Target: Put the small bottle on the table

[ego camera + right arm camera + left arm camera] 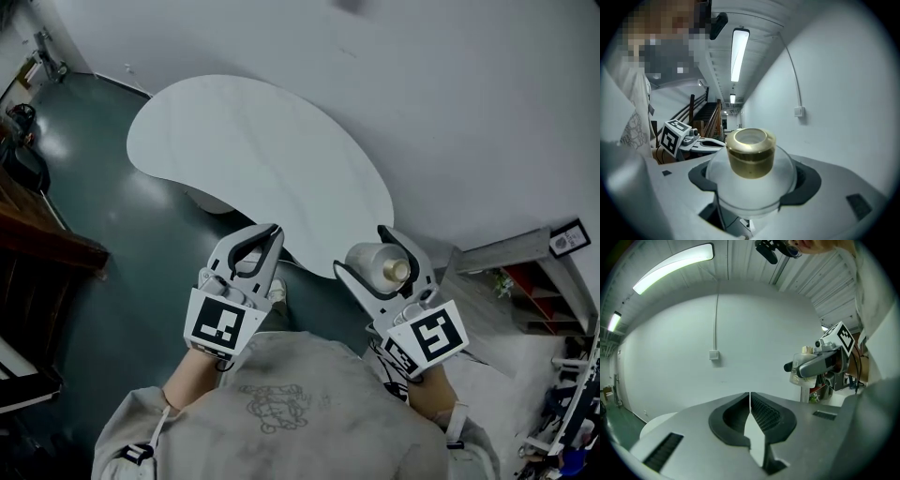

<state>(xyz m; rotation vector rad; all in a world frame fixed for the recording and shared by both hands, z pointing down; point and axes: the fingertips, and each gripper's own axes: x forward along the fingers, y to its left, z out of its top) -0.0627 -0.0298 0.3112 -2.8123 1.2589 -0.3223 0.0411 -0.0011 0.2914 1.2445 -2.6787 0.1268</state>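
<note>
A small frosted bottle (pixel 377 265) with a gold cap (pixel 750 152) is clamped between the jaws of my right gripper (pixel 380 267), held in the air just off the near right edge of the white kidney-shaped table (pixel 253 159). In the right gripper view the bottle (pixel 750 185) fills the space between the jaws, cap pointing away. My left gripper (pixel 265 246) hangs near the table's front edge, its jaws pressed together with nothing in them (pixel 750 406). The left gripper view shows the right gripper (pixel 820 364) with the bottle (pixel 800 371) at the right.
Dark green floor (pixel 112 234) surrounds the table. A dark wooden stair or cabinet (pixel 37 253) stands at the left. A grey shelf with red compartments (pixel 534 291) is at the right. A white wall (pixel 450 112) curves behind the table.
</note>
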